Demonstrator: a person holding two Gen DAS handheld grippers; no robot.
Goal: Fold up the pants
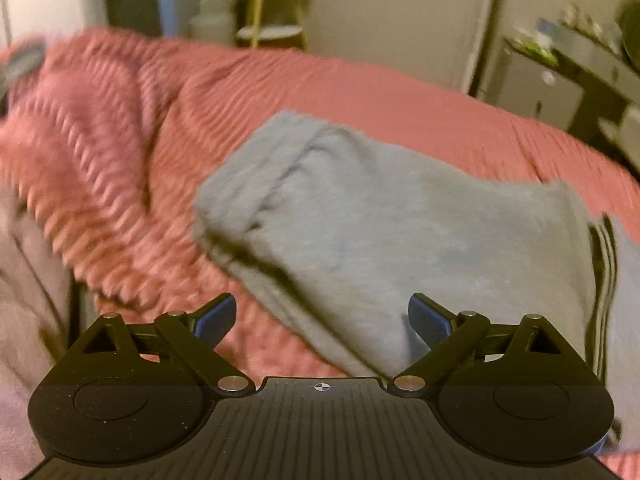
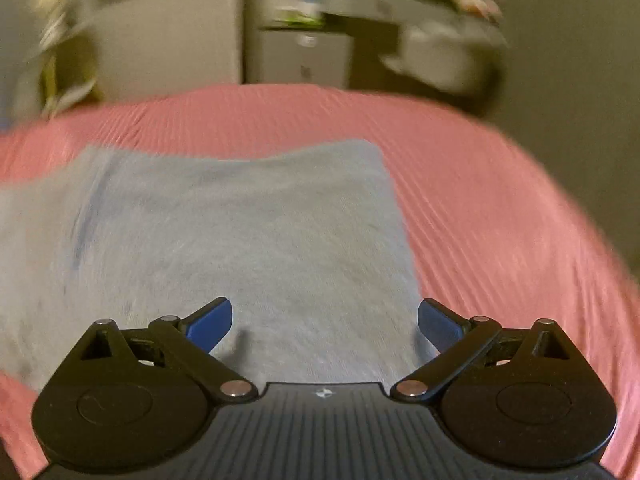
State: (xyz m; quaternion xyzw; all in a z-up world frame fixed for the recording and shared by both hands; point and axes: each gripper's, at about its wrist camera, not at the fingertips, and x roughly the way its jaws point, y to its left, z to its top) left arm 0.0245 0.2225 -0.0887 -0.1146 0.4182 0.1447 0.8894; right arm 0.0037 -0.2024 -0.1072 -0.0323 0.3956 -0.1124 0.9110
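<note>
The bed (image 2: 480,184), covered in pink ribbed bedding, gave a broad flat support for folding. The grey pants (image 2: 240,232) lay on it as a compact stack just ahead of both tools, apparently already folded. Left tool (image 1: 322,320) and right tool (image 2: 325,324) hung with jaws spread wide, gripping nothing, judged free to withdraw.

The left gripper (image 1: 322,316) hangs with its blue-tipped fingers (image 1: 216,318) spread wide, nothing between them; the right gripper (image 2: 325,320) looks equally wide, though motion blurs both views.
</note>
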